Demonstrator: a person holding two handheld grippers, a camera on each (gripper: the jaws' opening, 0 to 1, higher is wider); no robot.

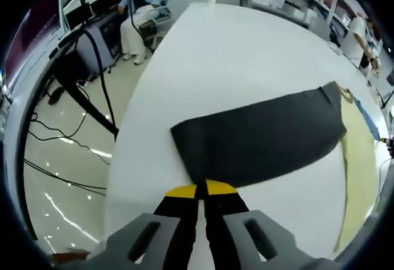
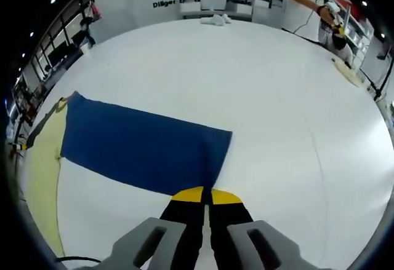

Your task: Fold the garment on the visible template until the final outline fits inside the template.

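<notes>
Your garment (image 1: 261, 138) lies flat across the centre-right of the left gripper view, looking near black there, a long band running from lower centre up to the right; in the right gripper view the same garment (image 2: 144, 147) reads dark blue and spans from the left-centre of the frame to just above the jaws. Its far end sits on or against the pale yellow template (image 1: 360, 159), which runs down the right edge of the left gripper view; in the right gripper view the template (image 2: 43, 178) curves down the left side w/ a darker strip along its upper edge. Your left gripper (image 1: 201, 190) rises from bottom centre, yellow tips pressed together right at the garment's near edge, so it looks clamped on the fabric, tho the exact pinch is hidden under the tips. Your right gripper (image 2: 206, 195) does likewise: jaws together, tips at the cloth's lower edge near its right corner, apparently pinching it. Everything rests on the white table (image 1: 234, 55), which takes up most of both frames. Beyond it, upper left of the left gripper view, cables trail over a shiny floor (image 1: 68, 178) and a seated person (image 1: 138, 27) is by the table's far end. Upper right of the right gripper view, a person in white (image 2: 305, 5) stands at the table's edge, shelving behind.
</notes>
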